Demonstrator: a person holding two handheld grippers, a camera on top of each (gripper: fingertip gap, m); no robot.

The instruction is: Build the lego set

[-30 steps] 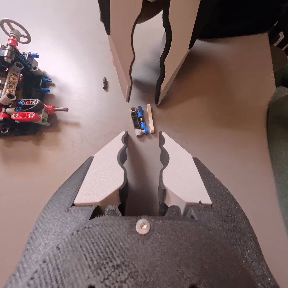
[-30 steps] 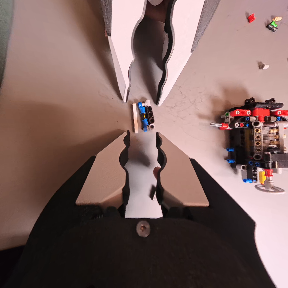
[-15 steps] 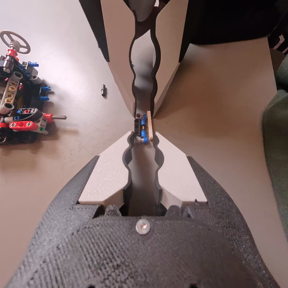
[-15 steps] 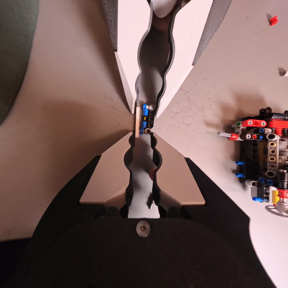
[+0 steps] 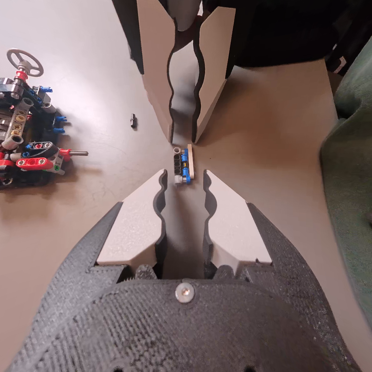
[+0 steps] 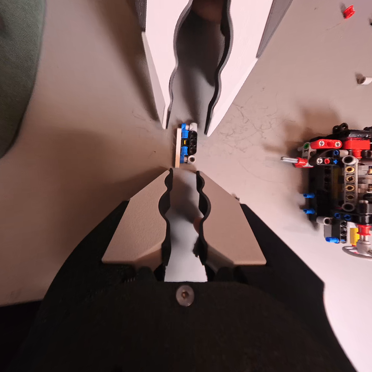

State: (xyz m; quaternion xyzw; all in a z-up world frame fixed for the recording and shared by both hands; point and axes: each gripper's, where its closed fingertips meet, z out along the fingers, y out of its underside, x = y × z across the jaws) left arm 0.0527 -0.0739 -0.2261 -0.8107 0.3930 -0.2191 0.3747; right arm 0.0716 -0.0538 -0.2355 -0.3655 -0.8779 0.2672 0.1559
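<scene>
A small sub-assembly point(image 5: 183, 164) lies on the tan table: a black beam, blue pins, grey connectors at its ends and a white beam along its side. It also shows in the right wrist view point(image 6: 186, 145). My left gripper point(image 5: 185, 173) is open and empty, its tips just short of the sub-assembly's near end. My right gripper point(image 6: 184, 171) is narrowly open and empty at the opposite end. Each gripper shows in the other's view, the right point(image 5: 182, 141) and the left point(image 6: 186, 129). Neither touches the piece.
The big part-built model point(image 5: 26, 128) with a grey steering wheel stands to one side, also in the right wrist view point(image 6: 342, 191). A loose black pin point(image 5: 132, 120) lies near it. A red piece point(image 6: 349, 11) and a grey piece point(image 6: 363, 85) lie farther off. Green cloth point(image 5: 352, 181) borders the table. Less than 4 cm separates the two grippers' tips. The right tips stand about 5 centimeters off the loose black pin point(image 5: 132, 120).
Half a second ago both grippers were squeezed narrow against the sub-assembly's ends. Now both have opened and drawn back a little. The white beam sits tight against the blue pins.
</scene>
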